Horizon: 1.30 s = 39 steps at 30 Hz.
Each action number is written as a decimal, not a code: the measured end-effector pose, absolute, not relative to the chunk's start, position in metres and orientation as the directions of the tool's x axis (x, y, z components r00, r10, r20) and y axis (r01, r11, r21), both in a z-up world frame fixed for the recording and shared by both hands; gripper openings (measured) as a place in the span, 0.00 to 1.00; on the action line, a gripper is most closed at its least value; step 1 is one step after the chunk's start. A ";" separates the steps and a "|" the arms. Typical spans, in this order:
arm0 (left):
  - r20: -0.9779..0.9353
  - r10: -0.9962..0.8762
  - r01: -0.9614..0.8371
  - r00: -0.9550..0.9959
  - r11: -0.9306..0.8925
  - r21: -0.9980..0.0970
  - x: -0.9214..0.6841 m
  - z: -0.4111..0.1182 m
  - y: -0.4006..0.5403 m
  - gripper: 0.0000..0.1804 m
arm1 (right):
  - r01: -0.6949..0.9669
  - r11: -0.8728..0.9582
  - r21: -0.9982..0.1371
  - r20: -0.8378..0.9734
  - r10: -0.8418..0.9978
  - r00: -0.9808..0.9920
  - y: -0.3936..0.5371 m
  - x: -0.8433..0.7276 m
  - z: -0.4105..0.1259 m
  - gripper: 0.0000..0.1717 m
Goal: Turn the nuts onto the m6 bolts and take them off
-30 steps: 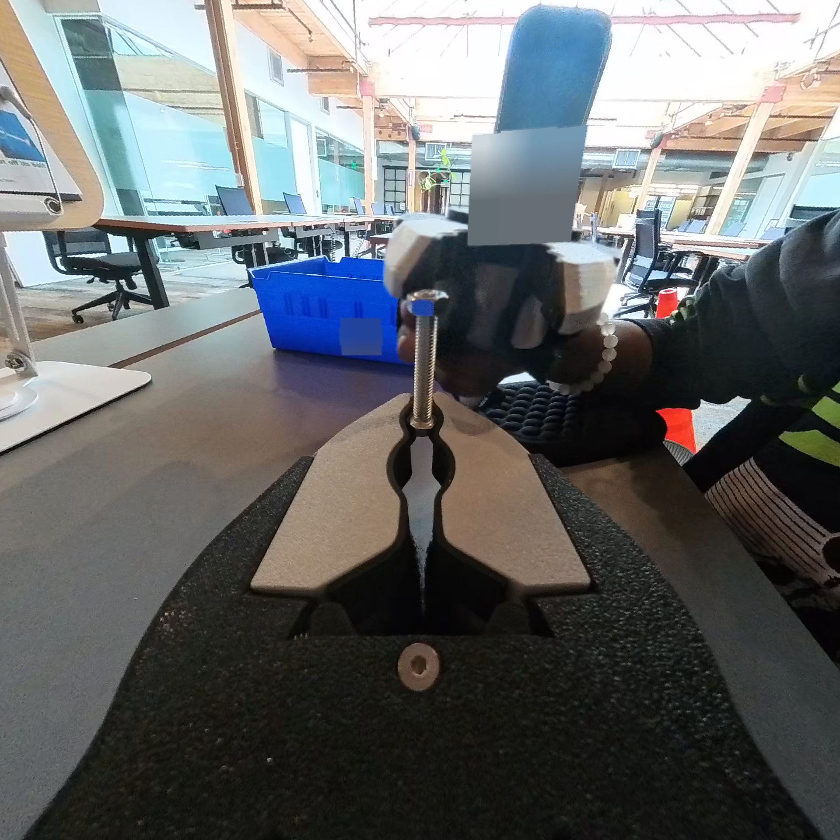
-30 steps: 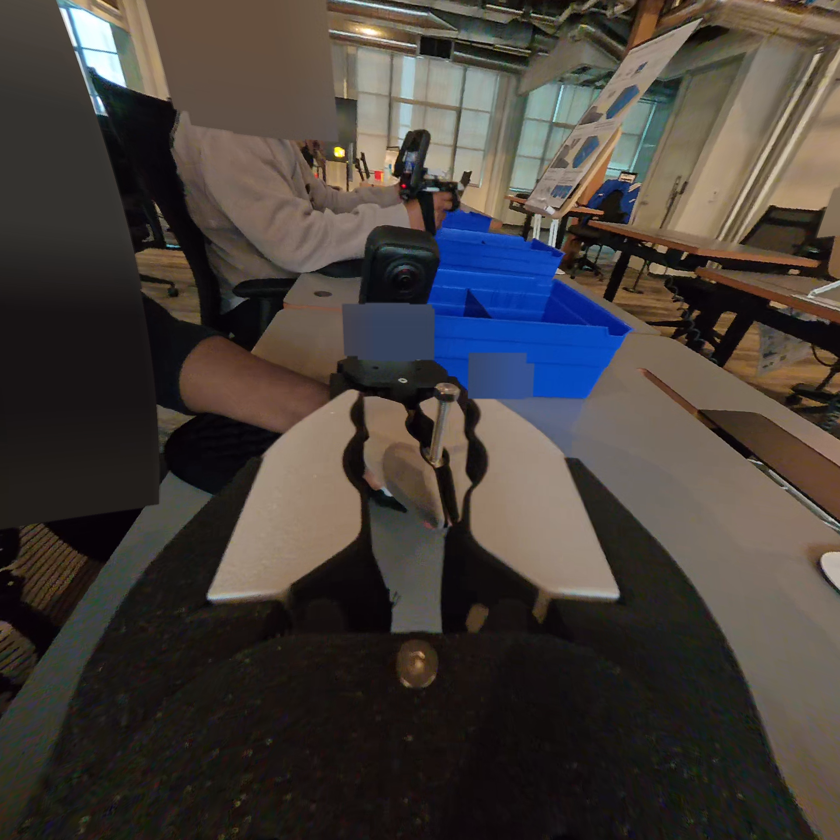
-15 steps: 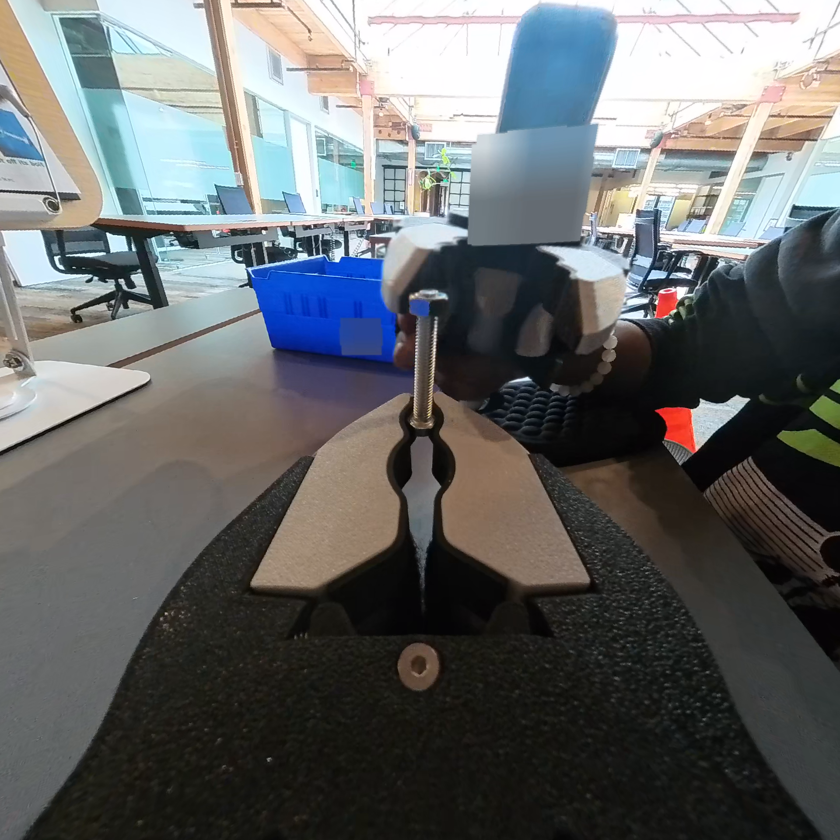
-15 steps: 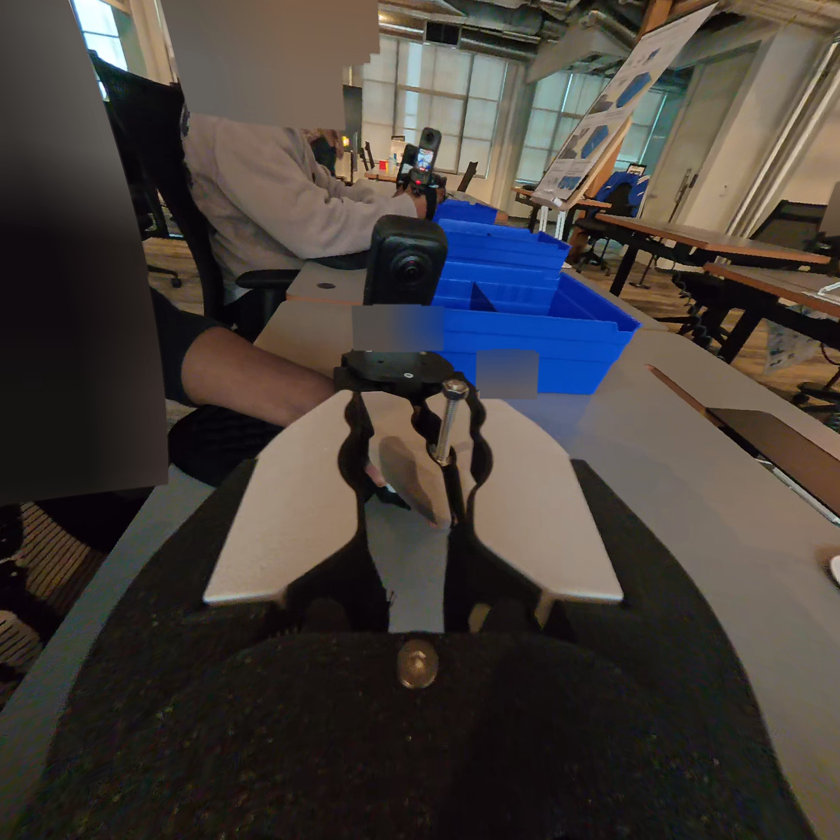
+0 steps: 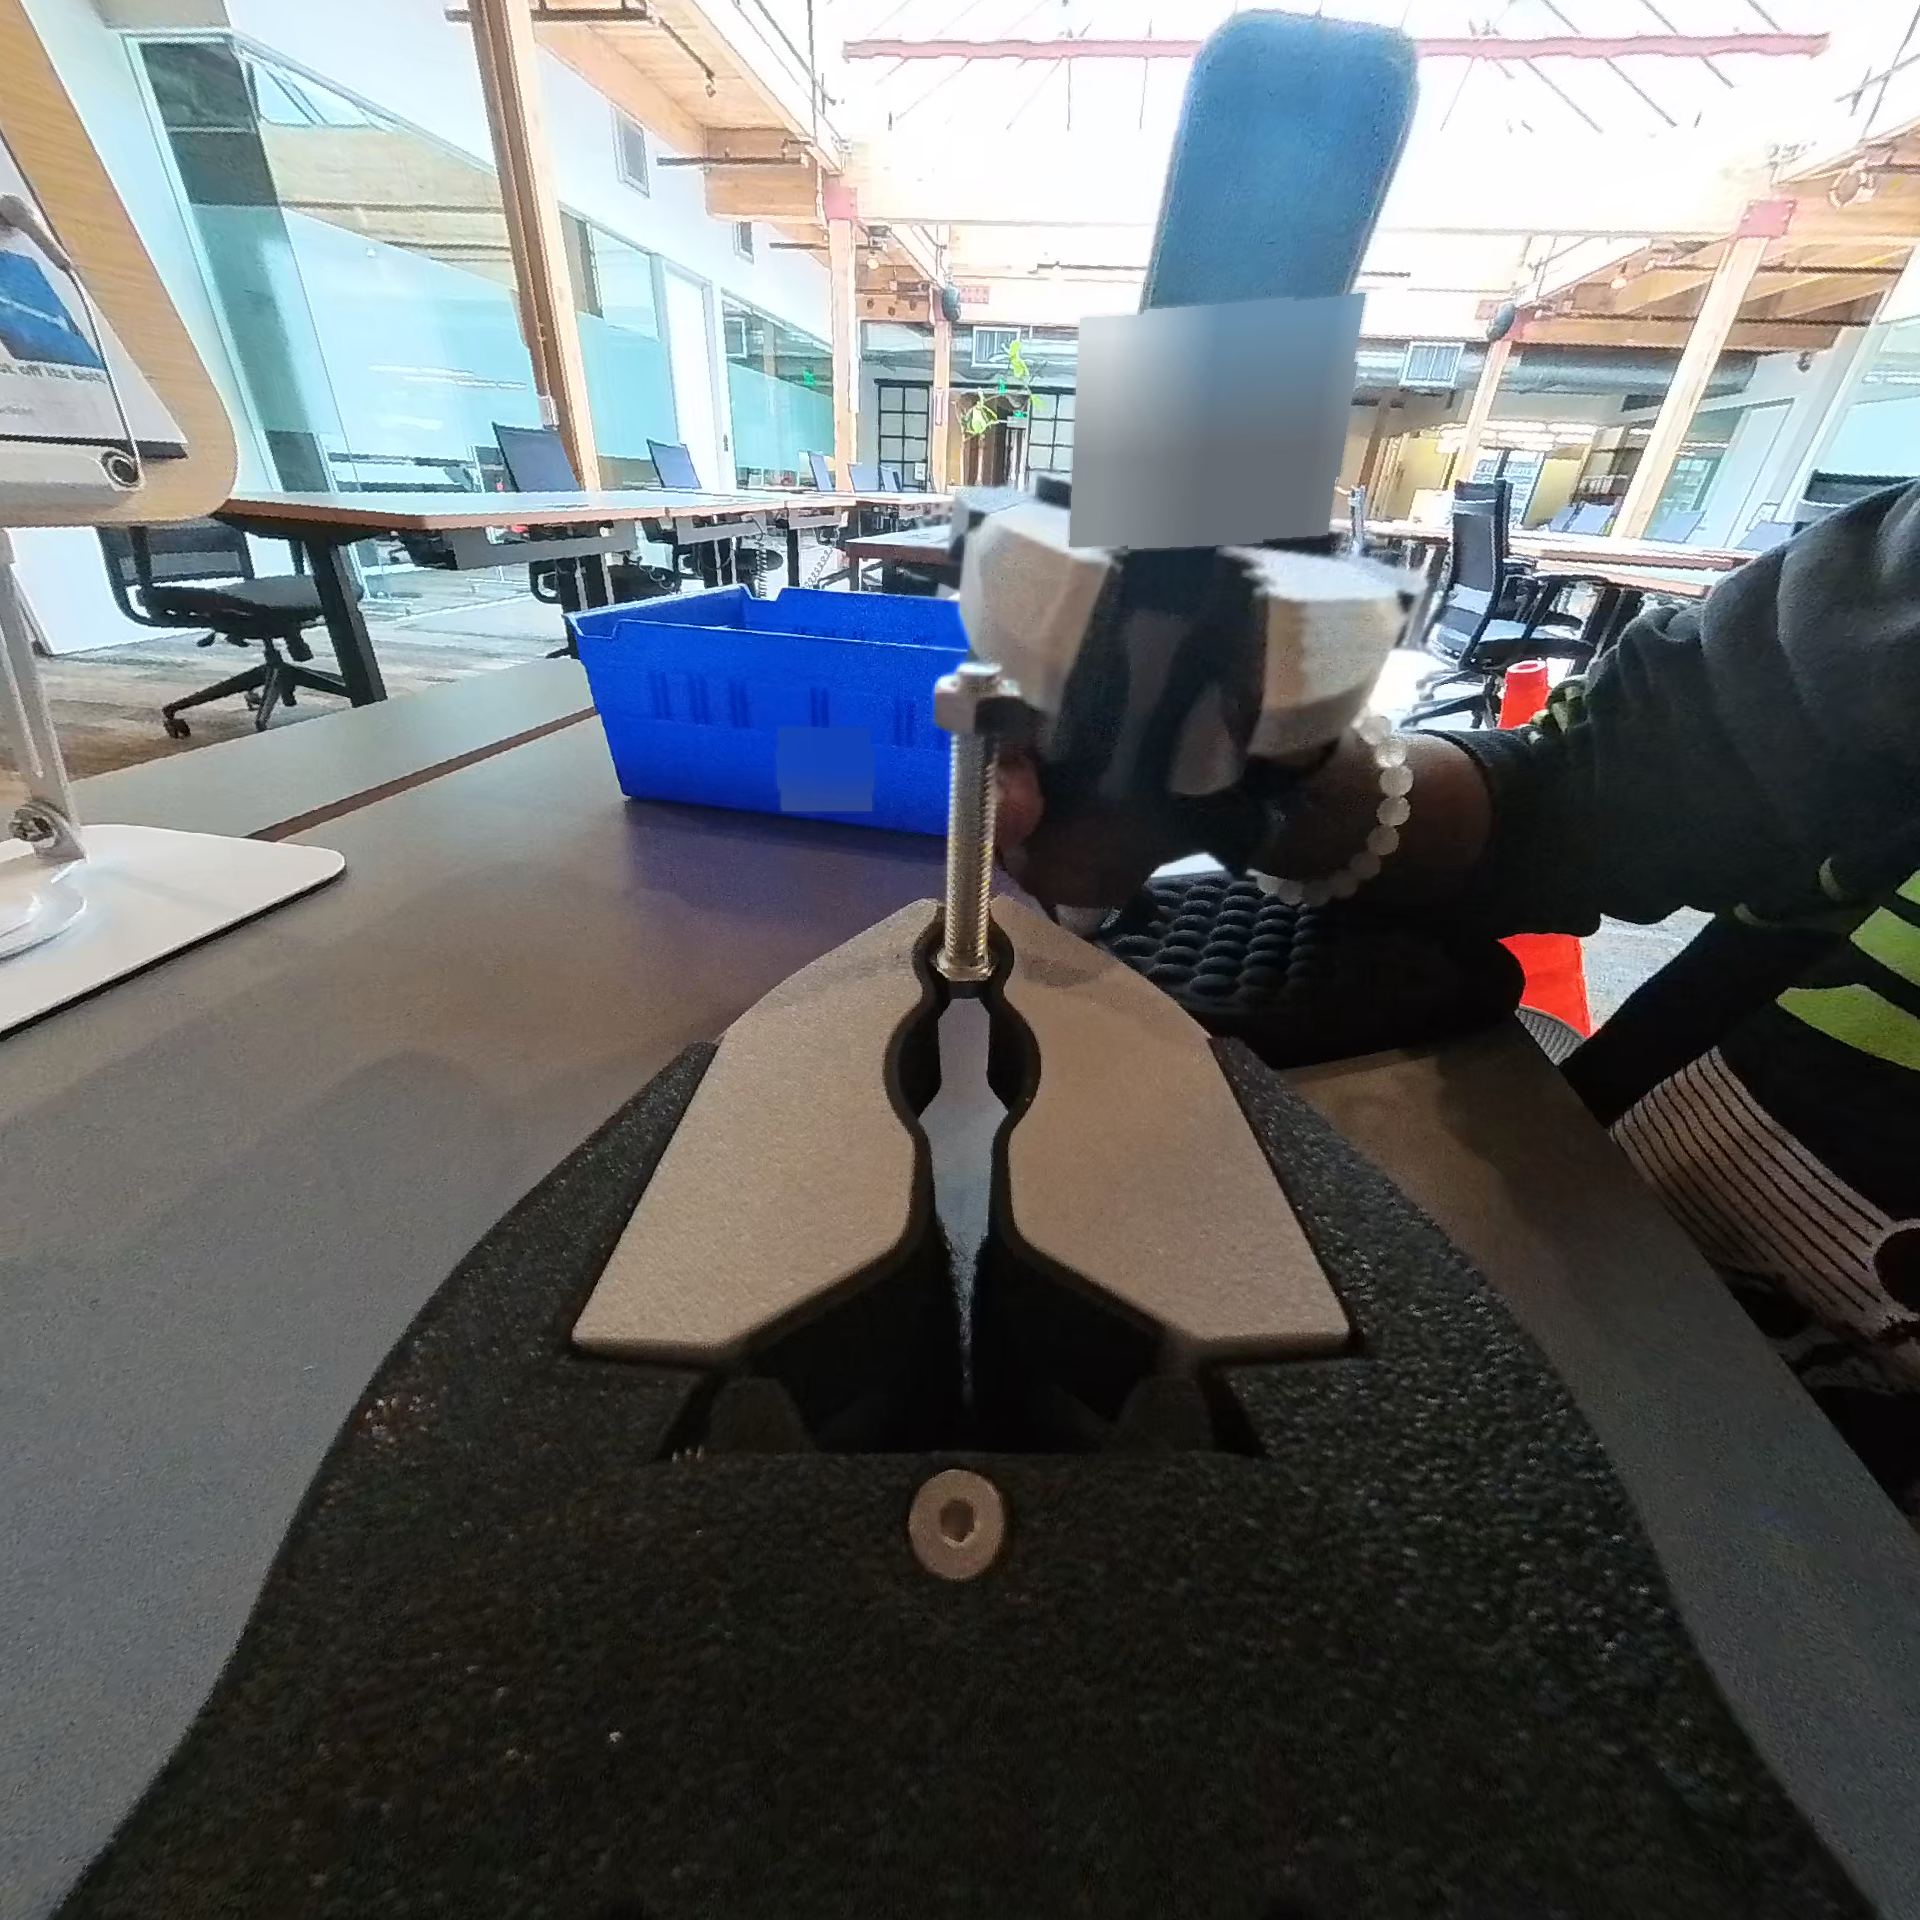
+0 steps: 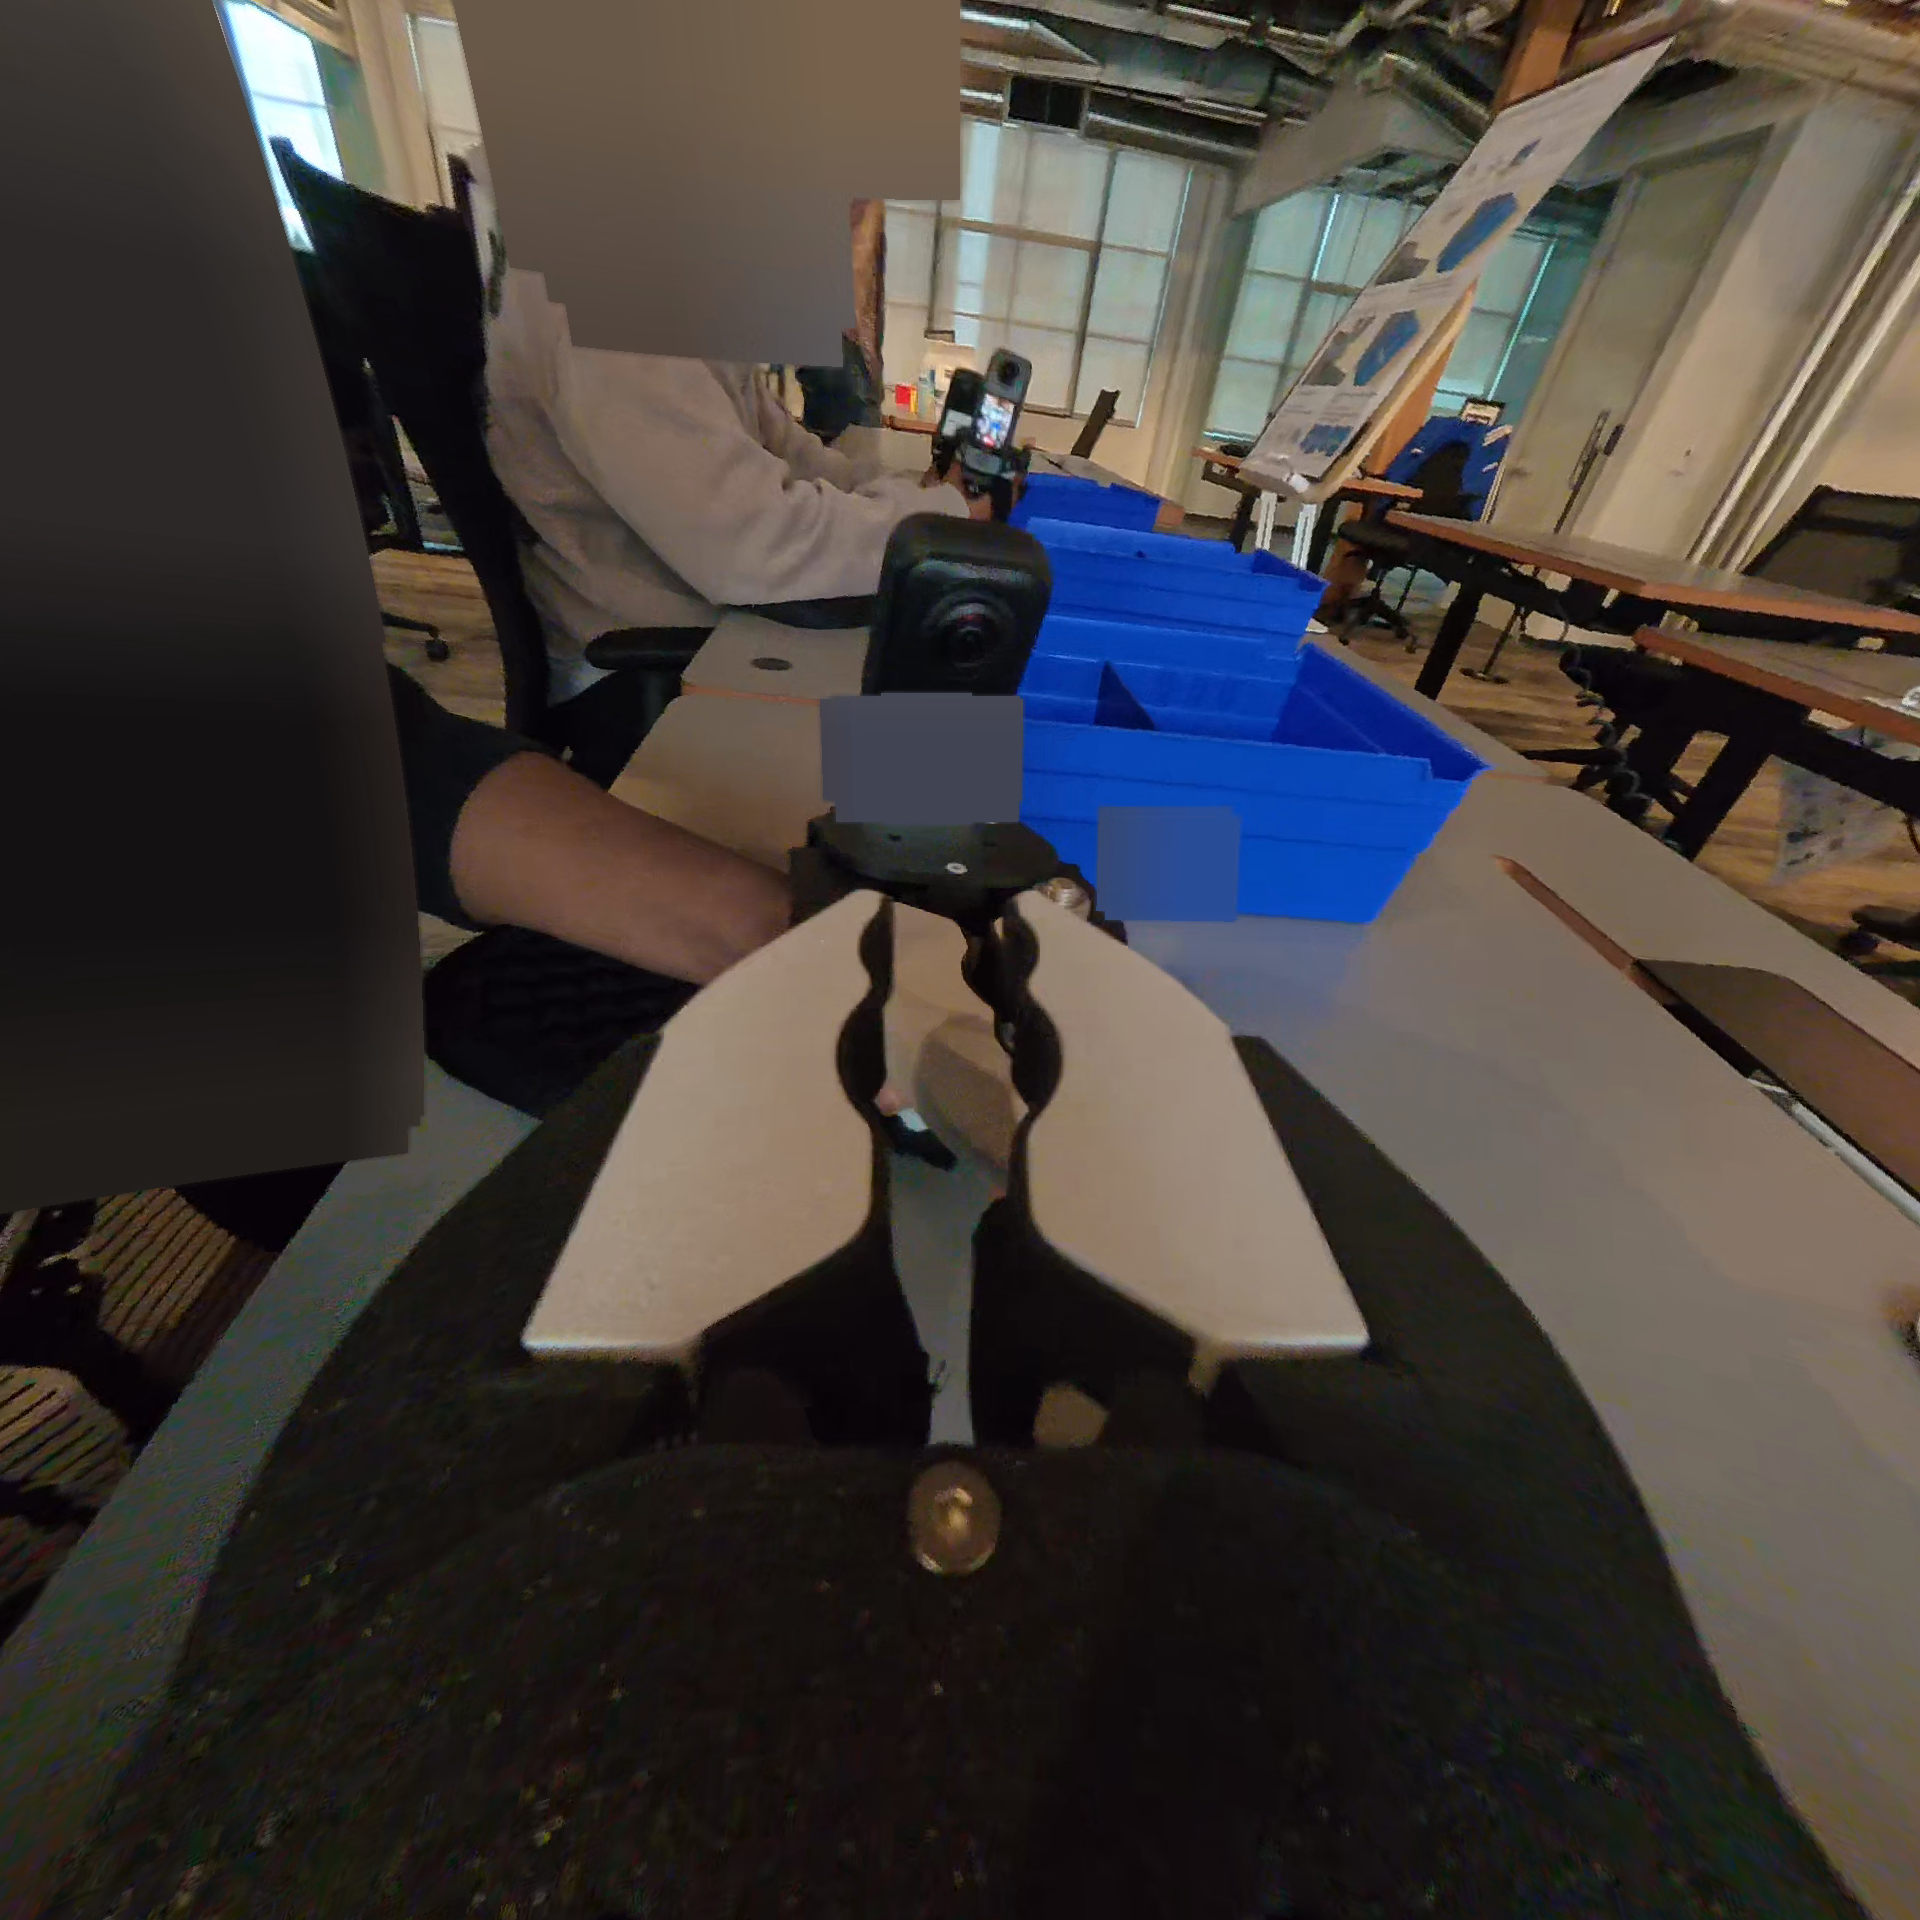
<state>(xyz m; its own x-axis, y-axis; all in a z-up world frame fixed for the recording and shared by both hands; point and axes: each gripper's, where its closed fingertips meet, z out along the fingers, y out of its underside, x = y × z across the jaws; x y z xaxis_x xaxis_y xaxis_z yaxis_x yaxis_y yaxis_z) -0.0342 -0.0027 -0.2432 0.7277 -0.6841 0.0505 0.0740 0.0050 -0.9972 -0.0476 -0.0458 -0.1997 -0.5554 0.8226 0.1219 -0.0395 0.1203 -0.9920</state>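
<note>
Open-plan office: rows of desks (image 5: 436, 514), swivel chairs (image 5: 223, 613), glass partitions (image 5: 416, 343), exposed timber beams (image 5: 1340, 47).

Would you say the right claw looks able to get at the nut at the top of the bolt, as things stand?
Probably yes: the right claw is right beside the nut atop the upright bolt, which the left claw grips; nothing is visibly between them.

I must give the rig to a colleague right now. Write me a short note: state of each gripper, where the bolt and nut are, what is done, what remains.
Left gripper: shut on the lower end of the bolt, which stands upright above the dark table.
Right gripper: beside the bolt's top, at the nut; whether it grips the nut cannot be told.
Nut: threaded on at the very top of the bolt.
Blue bin: behind, on the table.
Done: bolt held, nut on the thread's top.
Left: judge which way the nut is going, then finish turning it on or off.
</note>
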 end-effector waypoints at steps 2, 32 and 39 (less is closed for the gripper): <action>0.049 -0.685 0.071 0.727 0.005 -0.997 -0.034 -0.243 -0.003 0.02 | -0.041 0.097 -0.994 0.104 0.826 -0.554 -0.043 -0.047 -0.197 0.10; 0.046 -0.684 0.069 0.728 0.007 -0.998 -0.034 -0.243 -0.003 0.02 | -0.045 0.130 -0.990 0.134 0.831 -0.540 -0.045 -0.051 -0.202 0.15; 0.046 -0.685 0.069 0.727 0.006 -0.998 -0.034 -0.243 -0.003 0.02 | -0.041 0.095 -0.995 0.102 0.850 -0.517 -0.040 -0.055 -0.201 0.31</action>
